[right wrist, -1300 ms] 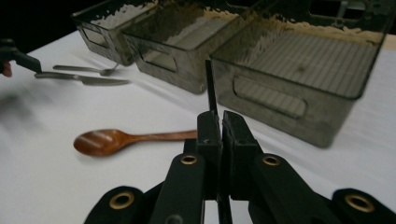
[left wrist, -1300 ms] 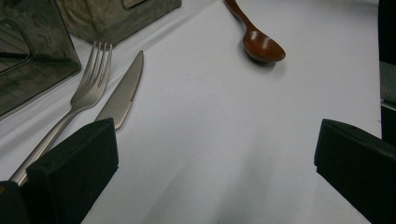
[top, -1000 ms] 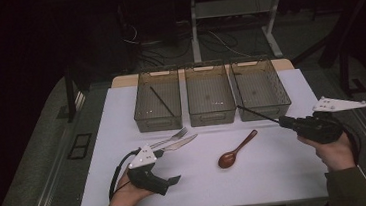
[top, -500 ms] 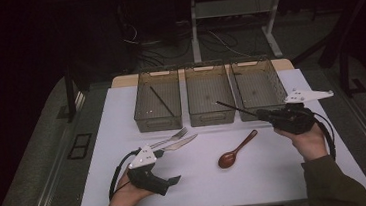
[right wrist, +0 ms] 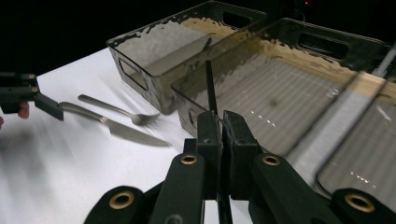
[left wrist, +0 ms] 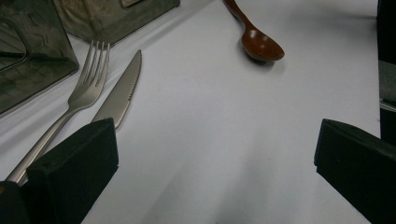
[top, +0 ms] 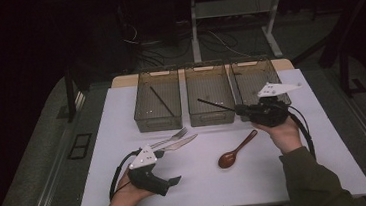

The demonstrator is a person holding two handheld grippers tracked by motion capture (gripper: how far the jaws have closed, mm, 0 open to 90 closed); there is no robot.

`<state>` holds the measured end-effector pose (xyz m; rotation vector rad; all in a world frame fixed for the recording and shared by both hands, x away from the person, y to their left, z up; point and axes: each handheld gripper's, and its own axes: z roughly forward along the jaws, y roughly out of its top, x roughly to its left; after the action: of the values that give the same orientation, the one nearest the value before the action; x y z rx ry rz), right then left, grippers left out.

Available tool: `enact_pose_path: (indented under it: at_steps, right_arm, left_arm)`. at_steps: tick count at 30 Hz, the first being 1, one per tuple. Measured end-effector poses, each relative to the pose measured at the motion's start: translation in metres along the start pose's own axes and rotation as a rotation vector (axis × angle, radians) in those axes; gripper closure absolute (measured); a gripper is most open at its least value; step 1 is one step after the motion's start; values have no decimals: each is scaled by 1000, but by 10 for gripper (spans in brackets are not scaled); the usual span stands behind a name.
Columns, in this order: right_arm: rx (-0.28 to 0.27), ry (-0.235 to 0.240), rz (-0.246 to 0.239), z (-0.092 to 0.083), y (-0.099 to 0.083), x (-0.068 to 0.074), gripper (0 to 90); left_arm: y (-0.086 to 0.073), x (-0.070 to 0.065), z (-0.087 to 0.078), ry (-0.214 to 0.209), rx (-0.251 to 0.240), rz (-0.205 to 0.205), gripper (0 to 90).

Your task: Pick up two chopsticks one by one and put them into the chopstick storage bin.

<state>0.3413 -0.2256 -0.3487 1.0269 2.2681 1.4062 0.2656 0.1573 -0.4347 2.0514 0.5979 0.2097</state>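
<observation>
1 chopstick over middle bin rim

Black chopstick between gripper pads

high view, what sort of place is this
Probably a lab or workshop set up for recording, not a kitchen: a white table holding three sorting bins, loose cables on the floor behind, and a metal desk frame.

Dim room; grey floor; perhaps cables
</observation>
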Motion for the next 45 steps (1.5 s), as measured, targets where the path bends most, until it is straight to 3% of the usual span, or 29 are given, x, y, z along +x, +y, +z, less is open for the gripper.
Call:
enact_pose_path:
  at_steps: [15,29,37,45]
  right_arm:
    - [48,15,-27,76,47,23,863]
    - [132,-8,-3,155,71,33,862]
    - [193,-30,-13,194,80,40,862]
    - [217,-46,-2,225,91,43,862]
  left_arm:
    - [0,-1,-1,-4,-8,-8,0]
    - [1,0,-1,-14,-12,-2,0]
    - [1,-2,0,-22,-9,-5,0]
    - [2,-1,-1,-25,-16,-3,0]
